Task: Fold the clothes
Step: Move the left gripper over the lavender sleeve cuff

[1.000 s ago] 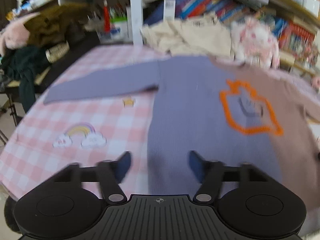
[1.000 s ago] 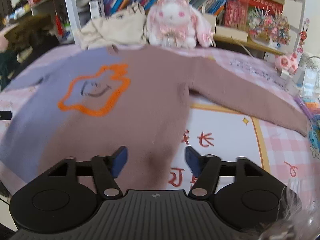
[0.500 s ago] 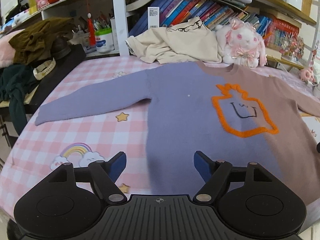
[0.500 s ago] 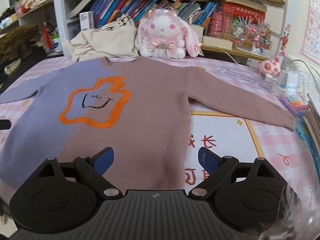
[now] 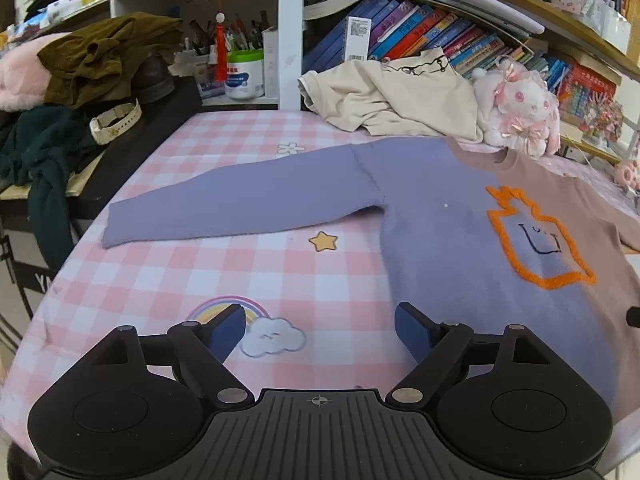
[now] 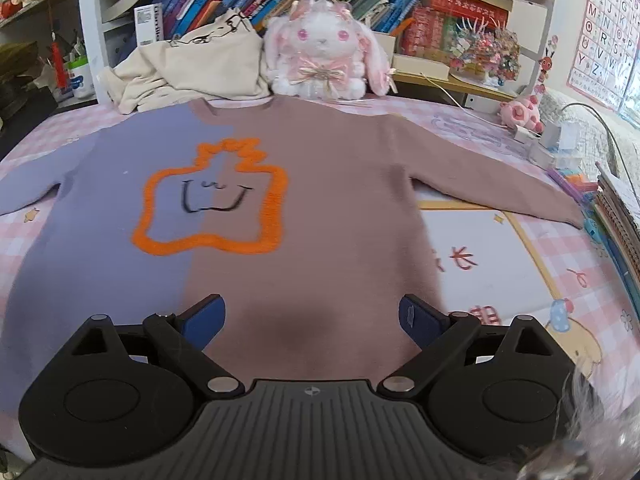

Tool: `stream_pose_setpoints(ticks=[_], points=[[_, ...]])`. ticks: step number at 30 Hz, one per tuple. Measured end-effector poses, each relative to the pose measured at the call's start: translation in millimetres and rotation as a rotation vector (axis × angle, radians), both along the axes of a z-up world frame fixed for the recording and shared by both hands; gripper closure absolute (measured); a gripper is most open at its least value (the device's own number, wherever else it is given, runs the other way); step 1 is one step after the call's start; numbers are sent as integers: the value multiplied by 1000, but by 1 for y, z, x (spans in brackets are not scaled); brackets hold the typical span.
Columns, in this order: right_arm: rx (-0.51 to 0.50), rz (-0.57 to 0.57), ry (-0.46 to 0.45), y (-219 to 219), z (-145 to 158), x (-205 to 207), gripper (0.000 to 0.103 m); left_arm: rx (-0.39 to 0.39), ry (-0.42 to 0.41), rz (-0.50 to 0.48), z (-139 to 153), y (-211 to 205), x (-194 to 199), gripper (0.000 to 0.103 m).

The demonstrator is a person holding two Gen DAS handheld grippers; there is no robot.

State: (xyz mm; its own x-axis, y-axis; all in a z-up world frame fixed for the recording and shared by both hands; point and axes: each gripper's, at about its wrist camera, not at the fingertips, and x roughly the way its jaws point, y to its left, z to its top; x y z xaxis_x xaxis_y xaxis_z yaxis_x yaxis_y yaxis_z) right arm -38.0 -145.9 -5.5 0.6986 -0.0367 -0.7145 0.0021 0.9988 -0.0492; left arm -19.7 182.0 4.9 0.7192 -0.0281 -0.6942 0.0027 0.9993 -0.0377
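A: Item one: the two-tone knit sweater (image 6: 304, 216), lilac on one half and dusty mauve on the other, with an orange fuzzy outline of a smiling shape (image 6: 208, 204) on the chest. Where does it lie?

B: Flat and face up on the pink-and-white checked cloth (image 5: 168, 280) that covers the table. The neck points to the bookshelf, the hem to the cameras. The lilac sleeve (image 5: 240, 208) and the mauve sleeve (image 6: 492, 184) both lie stretched out to the sides.

A: Folds made?

B: None visible. Body and sleeves lie in a single layer, so the spreading looks complete and the folding itself is all still to do: sleeves in, then the body over.

A: Item two, the left gripper (image 5: 320, 328)?

B: Its blue-padded tongs are spreading, with nothing between them. They hover over the checked cloth just beside the sweater's lilac side edge, near the hem.

A: Item three, the right gripper (image 6: 312, 316)?

B: Tongs wide apart and empty, above the mauve half near the hem. No pad presses on the knit.

A: Other stock?

B: A crumpled cream garment (image 6: 192, 68) and a white-and-pink plush rabbit (image 6: 324, 56) at the far edge, just beyond the collar. The cream garment is not folded either.
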Motion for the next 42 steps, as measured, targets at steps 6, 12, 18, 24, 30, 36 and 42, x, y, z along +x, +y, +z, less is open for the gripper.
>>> stream_pose_setpoints(ticks=[6, 12, 18, 24, 30, 36, 42], points=[[-17, -8, -2, 32, 0, 2, 9, 6, -15, -20, -2, 27, 9, 17], [-7, -12, -11, 51, 2, 3, 7, 20, -12, 40, -5, 64, 25, 17], [-14, -12, -11, 65, 2, 5, 6, 22, -18, 121, -5, 102, 43, 16], [-46, 19, -7, 81, 2, 6, 6, 17, -37, 187, -2, 131, 58, 13], [-67, 28, -23, 88, 6, 11, 6, -6, -52, 220, -1, 143, 66, 13], [-77, 48, -34, 96, 9, 16, 6, -11, -60, 218, -1, 144, 63, 13], [-80, 67, -42, 103, 11, 17, 6, -15, -58, 221, -1, 148, 62, 12]])
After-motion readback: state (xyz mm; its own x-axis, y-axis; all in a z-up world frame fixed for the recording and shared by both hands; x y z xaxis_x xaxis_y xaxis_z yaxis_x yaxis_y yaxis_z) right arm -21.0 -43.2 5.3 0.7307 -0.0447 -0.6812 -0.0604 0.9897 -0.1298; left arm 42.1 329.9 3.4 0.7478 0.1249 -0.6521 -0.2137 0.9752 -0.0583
